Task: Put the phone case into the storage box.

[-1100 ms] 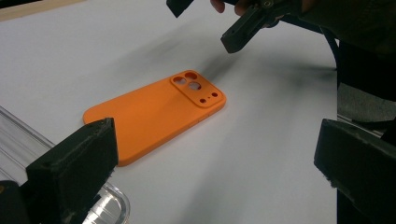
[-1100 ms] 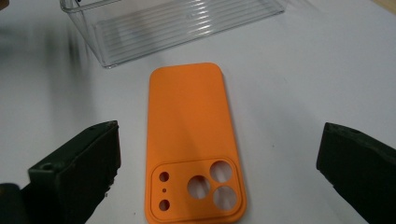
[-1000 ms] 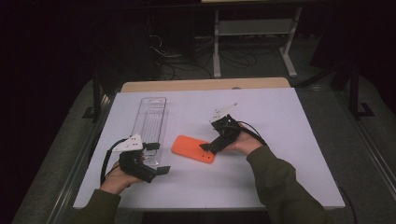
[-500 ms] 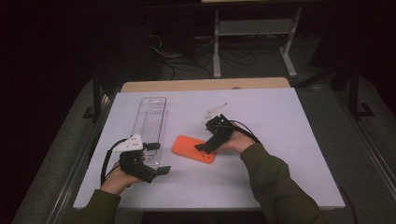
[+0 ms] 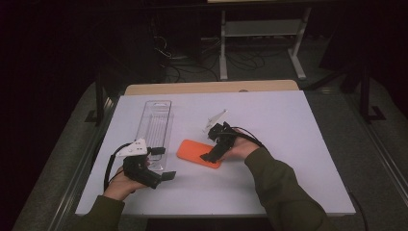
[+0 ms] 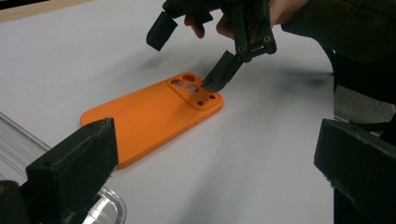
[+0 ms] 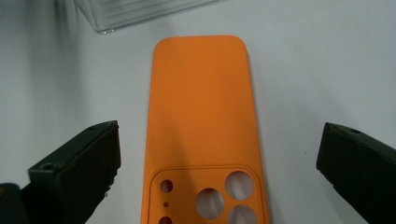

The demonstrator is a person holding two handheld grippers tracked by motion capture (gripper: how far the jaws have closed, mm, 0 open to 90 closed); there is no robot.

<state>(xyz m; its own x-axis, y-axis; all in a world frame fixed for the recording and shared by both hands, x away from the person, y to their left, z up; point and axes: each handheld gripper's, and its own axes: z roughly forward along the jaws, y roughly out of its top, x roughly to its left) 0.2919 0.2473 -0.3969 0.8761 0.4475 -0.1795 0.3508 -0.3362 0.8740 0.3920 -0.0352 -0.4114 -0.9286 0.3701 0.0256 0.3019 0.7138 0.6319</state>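
An orange phone case (image 5: 198, 153) lies back up on the white table (image 5: 288, 144), its camera cut-outs toward the person's right. My right gripper (image 5: 211, 146) is open and hovers over the camera end of the case (image 7: 201, 107), one jaw on each side of it. From the left gripper view, one right fingertip (image 6: 217, 77) sits at the case's (image 6: 149, 116) camera corner. My left gripper (image 5: 162, 163) is open and empty, low on the table to the left of the case, pointing toward it.
A clear plastic box (image 5: 155, 126) lies lengthwise left of the case, its near end beside my left gripper; its corner (image 7: 130, 11) lies just beyond the case's far end. A wooden strip (image 5: 207, 87) borders the table's far edge. Dark floor, cables and a stand lie beyond.
My right gripper has shifted a little to the left, closer over the case's camera end. The left gripper and the case have stayed put.
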